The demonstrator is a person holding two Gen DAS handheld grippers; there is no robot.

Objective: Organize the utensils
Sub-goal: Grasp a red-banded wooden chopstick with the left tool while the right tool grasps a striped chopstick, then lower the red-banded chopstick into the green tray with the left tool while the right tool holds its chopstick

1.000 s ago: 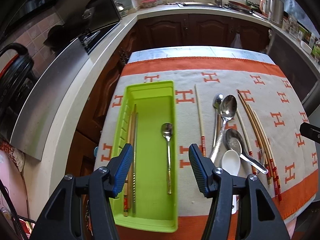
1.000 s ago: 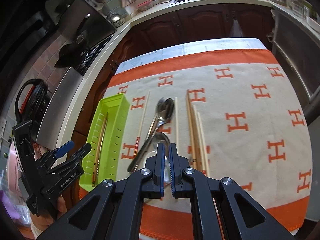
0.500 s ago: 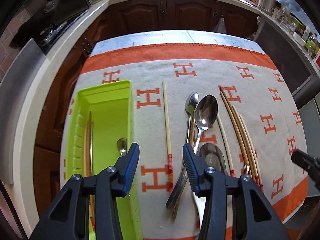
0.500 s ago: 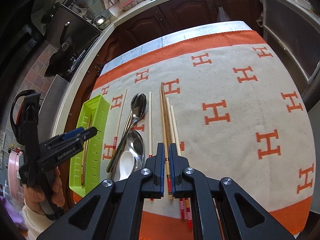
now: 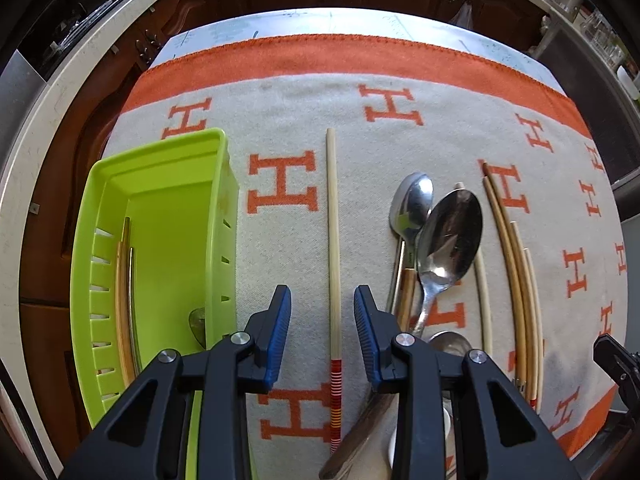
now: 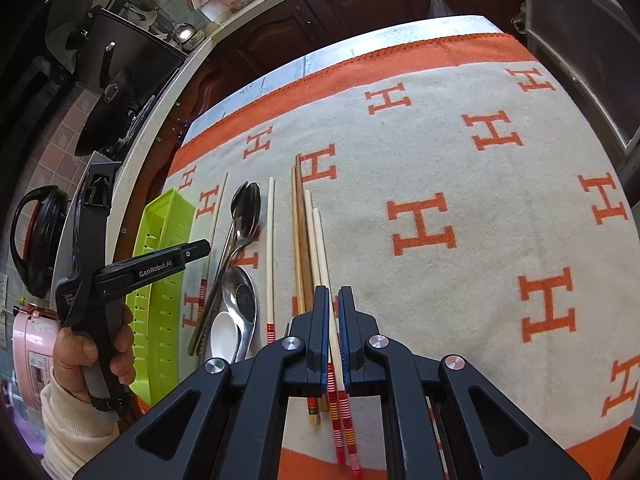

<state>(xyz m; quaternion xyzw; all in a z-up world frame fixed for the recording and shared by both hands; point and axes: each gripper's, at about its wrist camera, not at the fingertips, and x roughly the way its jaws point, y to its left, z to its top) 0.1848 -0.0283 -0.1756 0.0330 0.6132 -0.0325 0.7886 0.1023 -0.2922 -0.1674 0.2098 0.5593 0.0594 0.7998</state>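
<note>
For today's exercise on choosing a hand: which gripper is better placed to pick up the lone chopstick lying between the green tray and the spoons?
Left. The left gripper straddles that lone chopstick, jaws just closing, pads not yet touching. The right gripper sits nearly shut over the chopstick bundle.

White spoon (image 5: 420,432) mostly hidden behind left tongs (image 5: 322,336)

Cream cloth (image 5: 360,184) with orange H marks and border; lime-green plastic tray (image 5: 100,280); pale chopstick (image 5: 333,240) banded red and white.
</note>
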